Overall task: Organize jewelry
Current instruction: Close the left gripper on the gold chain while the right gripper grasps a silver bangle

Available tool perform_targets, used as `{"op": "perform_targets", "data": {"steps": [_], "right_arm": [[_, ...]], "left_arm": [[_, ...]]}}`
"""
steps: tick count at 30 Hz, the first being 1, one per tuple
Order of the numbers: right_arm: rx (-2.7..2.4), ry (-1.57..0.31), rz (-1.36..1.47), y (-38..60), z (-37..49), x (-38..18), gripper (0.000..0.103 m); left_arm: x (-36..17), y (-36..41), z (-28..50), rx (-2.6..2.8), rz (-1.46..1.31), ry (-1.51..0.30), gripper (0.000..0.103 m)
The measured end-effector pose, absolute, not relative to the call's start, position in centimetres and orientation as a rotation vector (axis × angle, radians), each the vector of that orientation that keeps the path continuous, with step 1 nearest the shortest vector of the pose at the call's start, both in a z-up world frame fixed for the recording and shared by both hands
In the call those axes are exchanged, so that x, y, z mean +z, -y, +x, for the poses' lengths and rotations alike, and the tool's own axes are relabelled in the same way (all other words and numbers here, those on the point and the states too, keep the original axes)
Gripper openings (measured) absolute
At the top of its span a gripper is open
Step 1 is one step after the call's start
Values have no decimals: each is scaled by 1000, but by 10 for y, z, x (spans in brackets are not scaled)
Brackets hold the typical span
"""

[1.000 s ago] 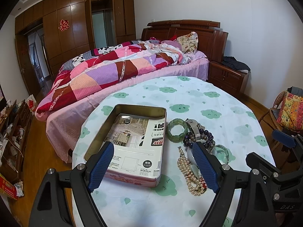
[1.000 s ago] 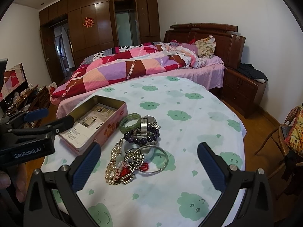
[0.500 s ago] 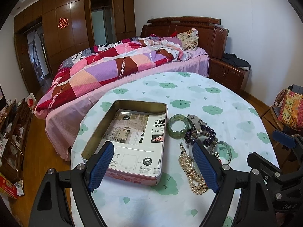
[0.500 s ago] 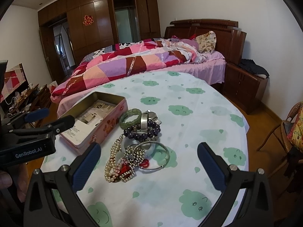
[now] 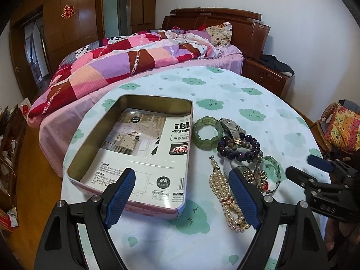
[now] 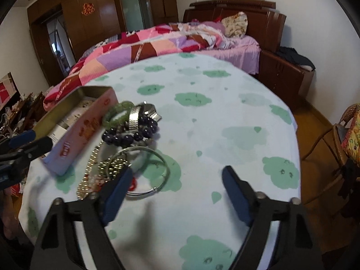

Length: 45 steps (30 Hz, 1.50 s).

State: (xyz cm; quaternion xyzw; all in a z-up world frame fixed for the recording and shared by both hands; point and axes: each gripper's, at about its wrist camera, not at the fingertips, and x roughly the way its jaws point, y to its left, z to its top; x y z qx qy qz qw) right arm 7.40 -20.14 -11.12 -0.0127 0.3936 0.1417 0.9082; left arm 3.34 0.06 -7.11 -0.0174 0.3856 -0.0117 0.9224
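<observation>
Silver bangle [image 6: 144, 171] lies on the bench [image 6: 225, 117] in the jewelry heap beside the open tin [image 5: 135, 148], just ahead-left of the right gripper [image 6: 177, 193], nearer hand; jaws closing, nothing held. Left gripper [image 5: 182, 198] jaws wide, empty, over the tin's near edge.

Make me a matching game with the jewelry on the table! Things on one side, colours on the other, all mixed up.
Things:
1. chunky bracelet beside the tin
2. long bead necklace
3. round-bead bracelet
4. watch band

Colours:
A. dark purple
B. silver
C. green
D. cream white

Pairs: 1-C, 2-D, 3-A, 4-B
</observation>
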Motion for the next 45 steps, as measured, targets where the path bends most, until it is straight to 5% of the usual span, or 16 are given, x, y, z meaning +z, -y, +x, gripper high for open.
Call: {"op": "perform_targets", "data": {"steps": [12,16,29,34,39,45], "right_arm": [[341,-879,-160,184,100,-132,52],[356,-855,-154,187,96,-131,12],[324,-834,-38,215,97,-119,7],[327,-853,-14,218,101,-125,7],[327,-849,-2,220,100,-125,7],[325,-836,0,220,99,-125,7]], "left_arm": [[-75,26,46,-91,38,-788,85],[-79,34,49,-110,47,-801,85],[-84,52,43,-166,82,-800,83],[-89,76,45,-239,150,-811,63],[-97,92,56,-305,157,-846,61],[-107,100,61,-351,169,-876,24]]}}
